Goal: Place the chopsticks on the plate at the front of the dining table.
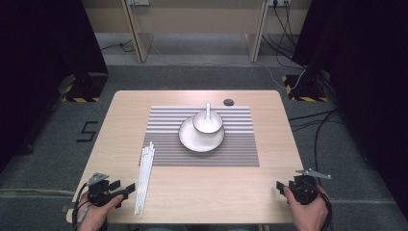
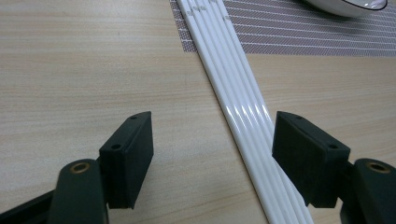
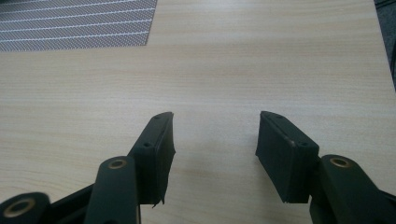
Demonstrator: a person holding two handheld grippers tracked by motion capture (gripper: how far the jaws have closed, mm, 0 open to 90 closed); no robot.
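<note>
Glossy white chopsticks [image 2: 243, 116], probably plastic, lie across a matt pale wood-grain table [image 2: 93, 70] and a woven placemat [image 2: 308, 37].

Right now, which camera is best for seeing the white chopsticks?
The left gripper view: the white chopsticks run close up and glossy between that gripper's open fingers, their far tips on the striped placemat. The high view shows the whole bundle, but small. The right gripper view looks at bare table.

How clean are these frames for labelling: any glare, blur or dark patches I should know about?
High view: even light on the table, both side edges of the frame nearly black, bowl bright but readable. Left gripper view: a glare streak on the white chopsticks, plate soft at the top. Right gripper view: sharp wood grain, faint shadow under the open jaws.
</note>
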